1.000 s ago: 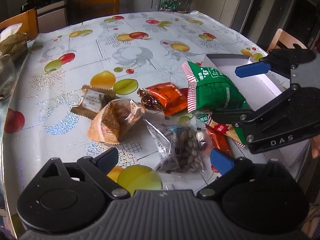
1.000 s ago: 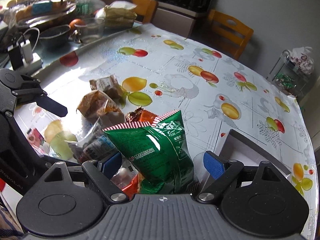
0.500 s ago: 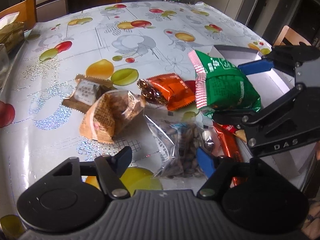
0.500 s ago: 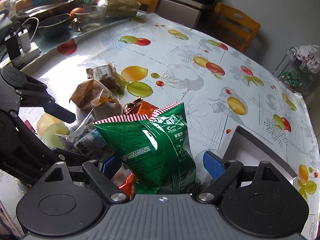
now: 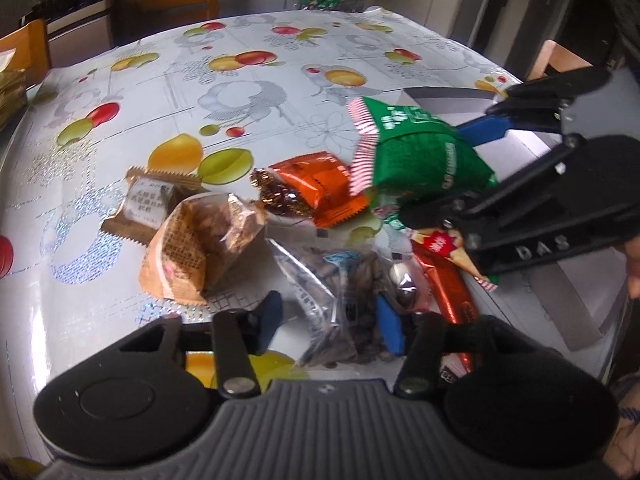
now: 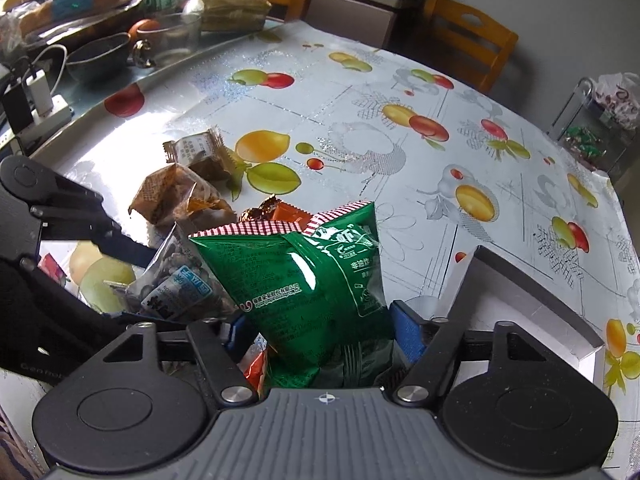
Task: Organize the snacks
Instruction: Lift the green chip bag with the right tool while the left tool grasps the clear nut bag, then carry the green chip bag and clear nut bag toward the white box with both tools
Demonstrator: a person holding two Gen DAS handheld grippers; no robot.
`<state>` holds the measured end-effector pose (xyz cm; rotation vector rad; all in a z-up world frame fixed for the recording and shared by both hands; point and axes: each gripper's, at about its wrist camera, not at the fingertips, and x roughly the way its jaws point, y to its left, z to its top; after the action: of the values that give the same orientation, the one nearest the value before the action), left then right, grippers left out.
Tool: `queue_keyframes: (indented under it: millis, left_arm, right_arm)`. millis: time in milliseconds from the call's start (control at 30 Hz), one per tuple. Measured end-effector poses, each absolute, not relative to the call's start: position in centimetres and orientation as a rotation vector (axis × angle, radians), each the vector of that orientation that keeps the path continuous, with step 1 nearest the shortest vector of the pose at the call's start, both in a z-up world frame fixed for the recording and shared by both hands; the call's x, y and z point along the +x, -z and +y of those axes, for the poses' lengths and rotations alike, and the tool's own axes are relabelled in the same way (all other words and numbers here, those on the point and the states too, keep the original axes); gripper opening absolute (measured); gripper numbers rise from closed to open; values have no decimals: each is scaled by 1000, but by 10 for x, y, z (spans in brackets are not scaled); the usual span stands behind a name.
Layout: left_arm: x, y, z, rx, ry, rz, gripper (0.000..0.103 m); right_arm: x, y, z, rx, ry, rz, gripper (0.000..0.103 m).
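A clear bag of seeds [image 5: 340, 280] lies between the blue pads of my left gripper [image 5: 330, 320]. Its jaws are closing and a small gap still shows at the left pad. My right gripper [image 6: 320, 332] is closing on an upright green snack bag [image 6: 316, 280], and both pads touch its sides. In the left wrist view the same green bag [image 5: 416, 156] looks blurred between the right gripper's fingers [image 5: 480, 132]. On the fruit-print tablecloth lie an orange packet [image 5: 320, 188], a tan bag [image 5: 192, 248], a small brown packet [image 5: 148, 200] and a red bar [image 5: 448, 288].
A white box with a grey rim [image 6: 536, 300] stands open right of the pile. Bowls [image 6: 100, 56], a glass [image 6: 176, 38] and a power strip [image 6: 40, 104] crowd the far left edge. Orange chairs [image 6: 468, 36] and a wire rack [image 6: 588, 120] stand beyond the table.
Both grippers' jaws have narrowed, the left around the seed bag and the right onto the green bag. The left gripper came down closer to the pile. The green bag shifted a little.
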<state>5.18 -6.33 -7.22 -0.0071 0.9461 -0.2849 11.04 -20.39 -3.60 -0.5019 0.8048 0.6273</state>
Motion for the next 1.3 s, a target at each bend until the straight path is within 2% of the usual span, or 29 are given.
queue_keyframes:
  millis: [267,367,700,1300]
  left_arm:
    - [47,69,-63,4,300,925,26]
    - [45,68,-63,9,304,916,23]
    - [36,57,-58,18,290,896,20]
    - [20,31,-37,-28,222,853,20]
  right_arm:
    - [112,33,-207,-456,-613,811,62]
    - [113,31,-209,-432,-603,808,59]
    - [111,20,-213,-372,-592,786,52]
    - [102,-1,-225,-261,-571,759,49]
